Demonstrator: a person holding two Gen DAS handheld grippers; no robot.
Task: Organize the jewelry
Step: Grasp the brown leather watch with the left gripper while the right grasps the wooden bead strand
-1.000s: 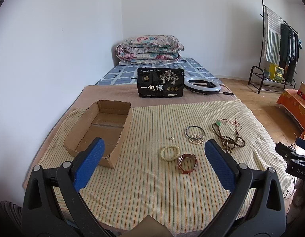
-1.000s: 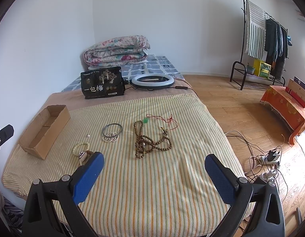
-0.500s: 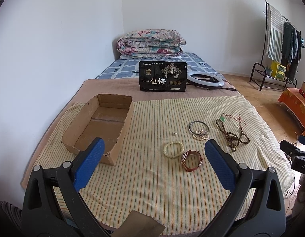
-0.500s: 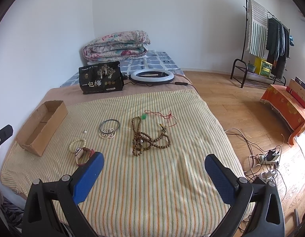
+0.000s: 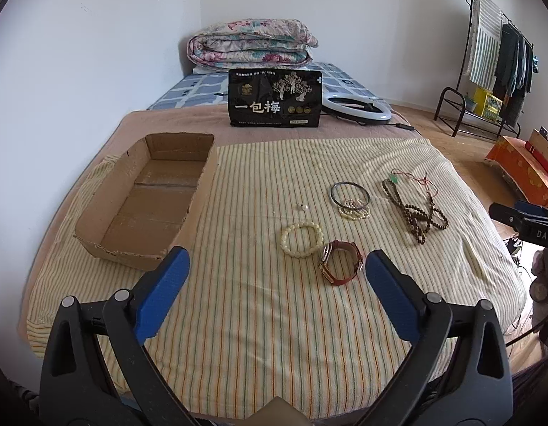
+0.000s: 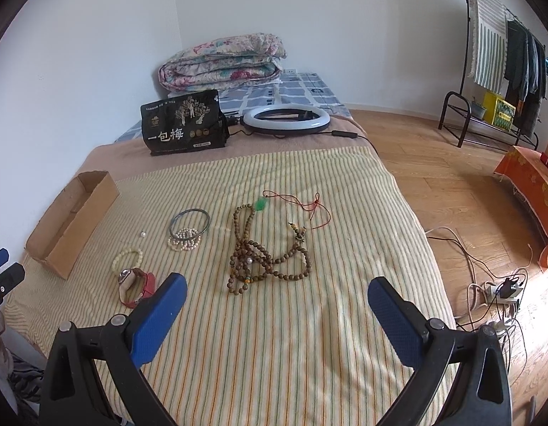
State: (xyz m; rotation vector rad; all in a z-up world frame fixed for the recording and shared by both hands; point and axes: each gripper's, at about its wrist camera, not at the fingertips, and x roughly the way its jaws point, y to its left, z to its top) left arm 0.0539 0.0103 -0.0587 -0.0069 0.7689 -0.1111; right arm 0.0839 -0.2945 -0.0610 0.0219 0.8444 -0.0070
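Jewelry lies on a striped cloth. A cream bead bracelet (image 5: pixel 302 239) (image 6: pixel 127 258) sits beside a red-strap watch (image 5: pixel 341 262) (image 6: pixel 136 285). Farther back are a dark bangle (image 5: pixel 350 193) (image 6: pixel 189 222) over a pearl bracelet (image 5: pixel 354 210) (image 6: pixel 184 244), a single pearl (image 5: pixel 303 207) (image 6: pixel 143 234), a brown bead necklace (image 5: pixel 414 211) (image 6: pixel 266 252) and a red-cord green pendant (image 6: pixel 291 204). An empty cardboard box (image 5: pixel 146 198) (image 6: pixel 73 222) stands on the left. My left gripper (image 5: pixel 275 284) hovers open just short of the watch. My right gripper (image 6: pixel 274 305) hovers open near the brown beads.
A black snack bag (image 5: pixel 275 97) and a white ring light (image 5: pixel 355 106) stand at the back, with a folded quilt (image 5: pixel 252 44) behind. A clothes rack (image 6: pixel 501 56), an orange-covered bench (image 6: pixel 533 181) and floor cables (image 6: pixel 494 284) are to the right.
Both grippers have moved forward over the cloth and closer to the jewelry, which now looks larger. No piece of jewelry has moved, and both grippers stay open.
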